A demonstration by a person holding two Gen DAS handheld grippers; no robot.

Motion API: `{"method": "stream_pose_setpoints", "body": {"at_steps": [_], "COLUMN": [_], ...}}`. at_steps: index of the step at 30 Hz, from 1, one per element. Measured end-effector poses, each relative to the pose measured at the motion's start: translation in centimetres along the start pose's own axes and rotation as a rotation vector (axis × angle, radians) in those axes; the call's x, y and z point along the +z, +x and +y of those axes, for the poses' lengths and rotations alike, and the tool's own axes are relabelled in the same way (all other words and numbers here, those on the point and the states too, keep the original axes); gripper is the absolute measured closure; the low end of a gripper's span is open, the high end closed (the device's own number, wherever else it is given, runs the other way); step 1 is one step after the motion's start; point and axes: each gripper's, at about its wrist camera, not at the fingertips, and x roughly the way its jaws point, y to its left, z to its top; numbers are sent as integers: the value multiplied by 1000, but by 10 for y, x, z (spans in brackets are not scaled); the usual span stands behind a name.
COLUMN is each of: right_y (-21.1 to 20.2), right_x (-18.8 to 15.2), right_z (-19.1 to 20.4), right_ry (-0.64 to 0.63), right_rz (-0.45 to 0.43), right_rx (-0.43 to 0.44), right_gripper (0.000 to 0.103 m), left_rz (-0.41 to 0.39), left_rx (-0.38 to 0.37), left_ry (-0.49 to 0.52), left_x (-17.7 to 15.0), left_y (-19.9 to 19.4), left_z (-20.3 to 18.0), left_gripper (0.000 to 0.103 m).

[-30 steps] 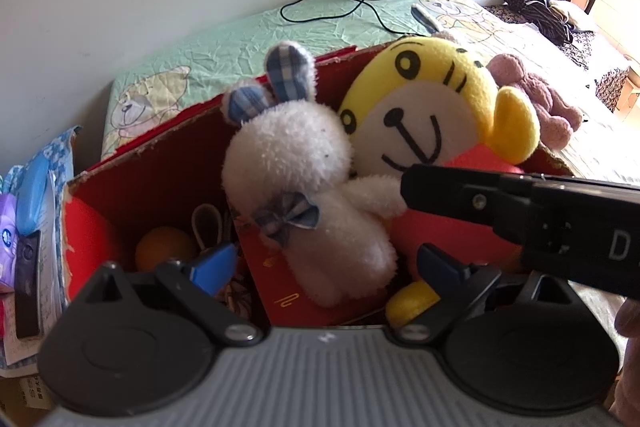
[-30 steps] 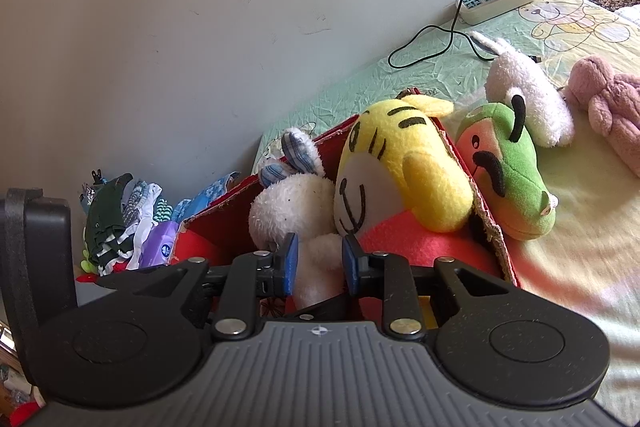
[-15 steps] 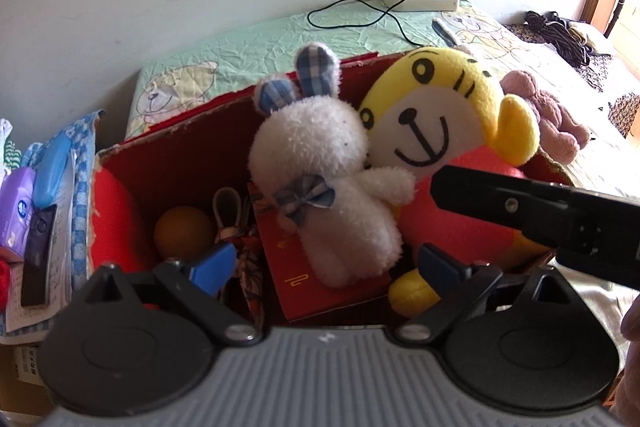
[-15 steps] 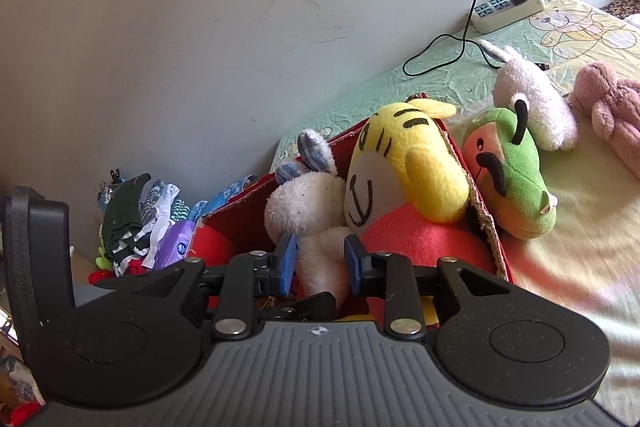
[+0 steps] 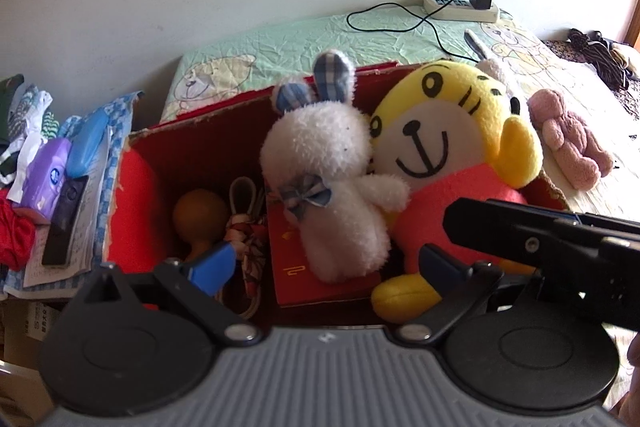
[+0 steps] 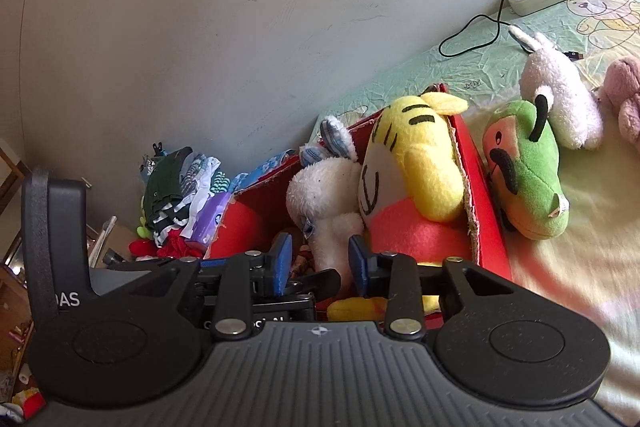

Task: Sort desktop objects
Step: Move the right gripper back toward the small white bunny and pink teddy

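Each claw (image 5: 324, 269) (image 6: 316, 263): ribbed grey body, black arms, blue pads.

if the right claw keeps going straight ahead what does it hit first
Most likely the white bunny: its lower body shows in the gap between the right claw's open fingers, inside the red box. The tiger sits just right of that line. Depth is hard to judge.

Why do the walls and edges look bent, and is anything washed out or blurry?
Both views are fisheye, so the wall bows and corners darken. Left wrist view: sunlight glares on the bed sheet at right; the white bunny is fairly sharp. Right wrist view: the sheet beside the green plush is overexposed and smeared.
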Motion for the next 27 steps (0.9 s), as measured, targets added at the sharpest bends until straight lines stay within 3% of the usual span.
{"method": "stream_pose_setpoints", "body": {"at_steps": [7, 12, 20, 27], "right_y": [-29, -51, -83, -81], "right_x": [21, 33, 53, 80], "right_z": [-24, -52, -117, -164], "right_ry": [36, 72, 129, 112], "right_rz": [-30, -55, -90, -31], "right_rx": [78, 78, -8, -73], "right_gripper": [66, 66, 66, 66], "left_rz": [-22, -74, -155, -140], "left_rx": [27, 9, -107, -211], "left_ry": [-32, -25, 37, 86], "left_x": [8, 20, 45, 51], "left_y": [-16, -32, -38, -9], "left_z": [-16, -42, -108, -168], "left_gripper": [4, 4, 4, 4]}}
